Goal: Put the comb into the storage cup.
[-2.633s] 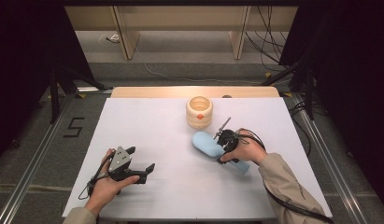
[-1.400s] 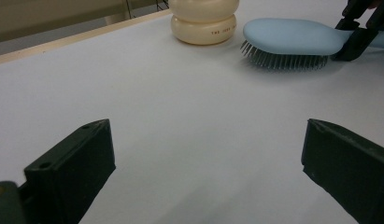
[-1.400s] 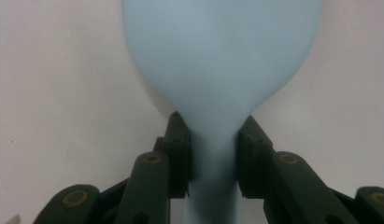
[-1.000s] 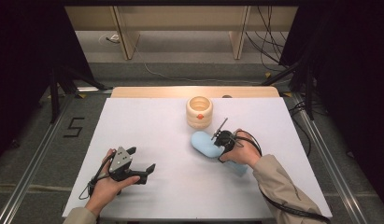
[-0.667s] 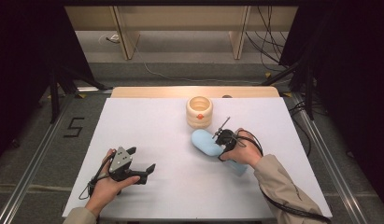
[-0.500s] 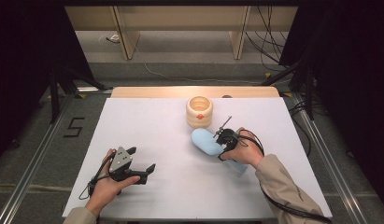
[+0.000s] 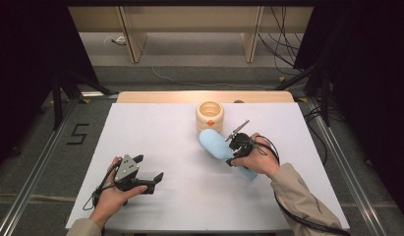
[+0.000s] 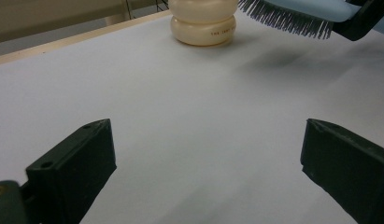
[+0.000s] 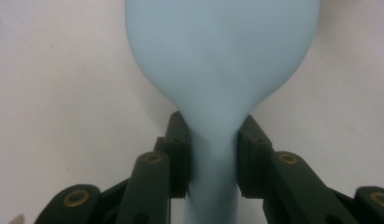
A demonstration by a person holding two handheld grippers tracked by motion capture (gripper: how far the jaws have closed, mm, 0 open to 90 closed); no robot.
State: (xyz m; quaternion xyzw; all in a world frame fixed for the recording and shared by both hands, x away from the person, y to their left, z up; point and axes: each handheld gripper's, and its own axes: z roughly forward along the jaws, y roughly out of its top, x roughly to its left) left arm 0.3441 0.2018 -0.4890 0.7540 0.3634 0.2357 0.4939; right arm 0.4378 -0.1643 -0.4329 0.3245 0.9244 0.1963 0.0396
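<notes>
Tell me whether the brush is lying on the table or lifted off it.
Lifted. The right gripper is shut on the blue brush at its neck, and the left gripper view shows its bristles hanging above the table.

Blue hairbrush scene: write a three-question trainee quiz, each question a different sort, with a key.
1. True or false: the right gripper is clamped on the neck of the blue hairbrush.
2. The left gripper is: A) holding the brush, B) open with nothing between its jaws, C) inside the jar.
3. In the left gripper view, which way do the bristles point?

Key: 1 true; 2 B; 3 down, toward the white table, near the cream jar.
</notes>
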